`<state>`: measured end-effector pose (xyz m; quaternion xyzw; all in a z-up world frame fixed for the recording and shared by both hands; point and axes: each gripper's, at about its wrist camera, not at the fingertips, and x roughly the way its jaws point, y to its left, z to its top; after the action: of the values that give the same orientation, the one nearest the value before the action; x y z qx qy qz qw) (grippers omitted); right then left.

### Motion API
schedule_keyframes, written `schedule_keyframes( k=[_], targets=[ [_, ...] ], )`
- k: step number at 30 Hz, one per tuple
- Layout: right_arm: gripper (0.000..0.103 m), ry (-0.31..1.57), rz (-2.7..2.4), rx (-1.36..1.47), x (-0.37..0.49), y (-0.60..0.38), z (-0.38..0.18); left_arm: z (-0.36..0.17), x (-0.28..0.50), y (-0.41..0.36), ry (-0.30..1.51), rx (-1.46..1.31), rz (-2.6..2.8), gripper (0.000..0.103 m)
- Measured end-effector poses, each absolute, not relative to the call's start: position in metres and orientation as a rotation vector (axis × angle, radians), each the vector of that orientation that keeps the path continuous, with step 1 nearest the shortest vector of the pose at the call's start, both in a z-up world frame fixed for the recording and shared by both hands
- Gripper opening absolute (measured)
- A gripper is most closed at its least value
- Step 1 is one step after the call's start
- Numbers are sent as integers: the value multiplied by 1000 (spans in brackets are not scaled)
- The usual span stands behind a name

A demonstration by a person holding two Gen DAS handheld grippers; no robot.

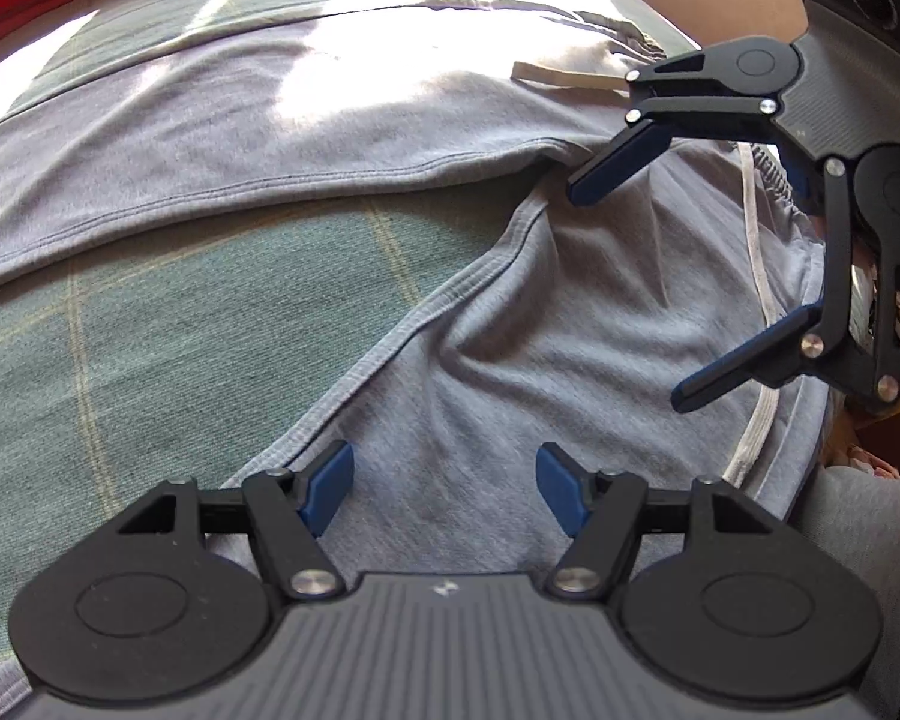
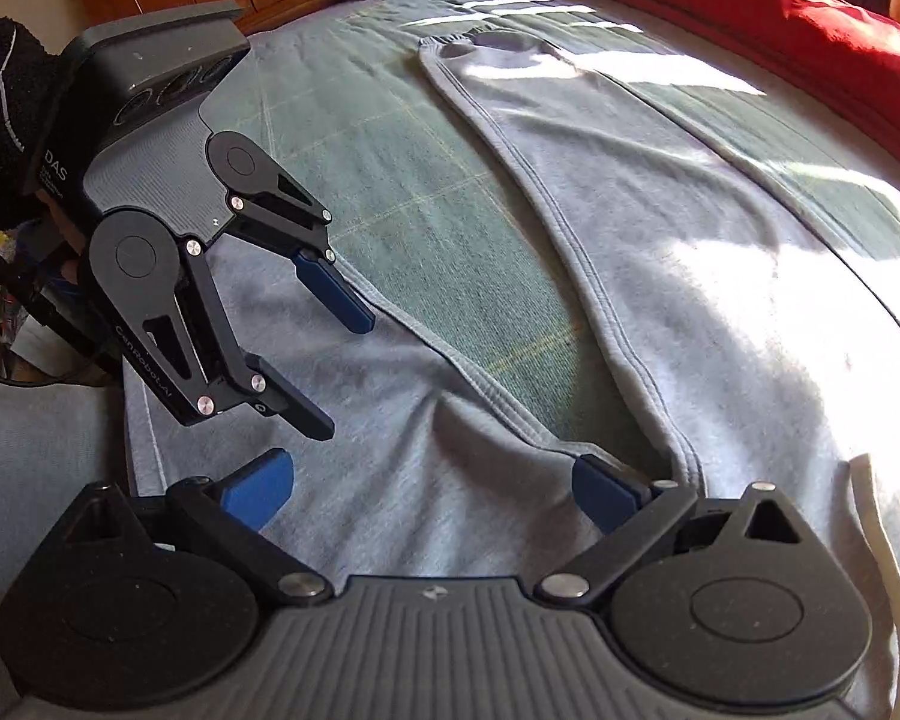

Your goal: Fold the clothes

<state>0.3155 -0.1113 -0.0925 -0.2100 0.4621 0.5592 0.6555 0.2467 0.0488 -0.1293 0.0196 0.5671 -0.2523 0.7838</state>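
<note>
The grey sweatpants point(image 2: 660, 276) lie spread flat on the bed point(image 2: 426, 180), legs splayed in a V toward the far end, waistband and white drawstring point(image 1: 756, 276) at the near edge by me. The green checked bedcover shows between the legs. A red blanket point(image 2: 750, 18) bunches along the far right side.

I judge the first fold is in hand: bringing one leg over the other. Nothing is gripped yet. My left gripper point(image 1: 444, 489) hovers over the seat of the pants, jaws wide and empty. My right gripper point(image 2: 432, 489) hangs above the crotch seam, jaws also wide, holding nothing.

Next, I think each gripper must settle on the cloth, one near the waistband and one down a leg, and pinch through both layers before lifting across.
</note>
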Motion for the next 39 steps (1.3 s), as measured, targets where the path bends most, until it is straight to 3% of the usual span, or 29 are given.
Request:
schedule_keyframes(
  k=[6,18,24,29,39],
  targets=[
    [98,1218,1181,-451,341,-98,-141,-139,251,65,1218,14,-538,68],
    [98,1155,1285,-525,333,-95,-110,-115,250,74,1224,-4,-607,68],
    [98,1191,1294,-537,327,-76,-135,-140,250,77,1247,39,-525,68],
    [99,1157,1298,-514,330,-64,-131,-125,250,82,1234,30,-538,68],
    [99,990,1508,-973,278,-114,-112,-115,257,42,1158,-84,-762,69]
  ],
)
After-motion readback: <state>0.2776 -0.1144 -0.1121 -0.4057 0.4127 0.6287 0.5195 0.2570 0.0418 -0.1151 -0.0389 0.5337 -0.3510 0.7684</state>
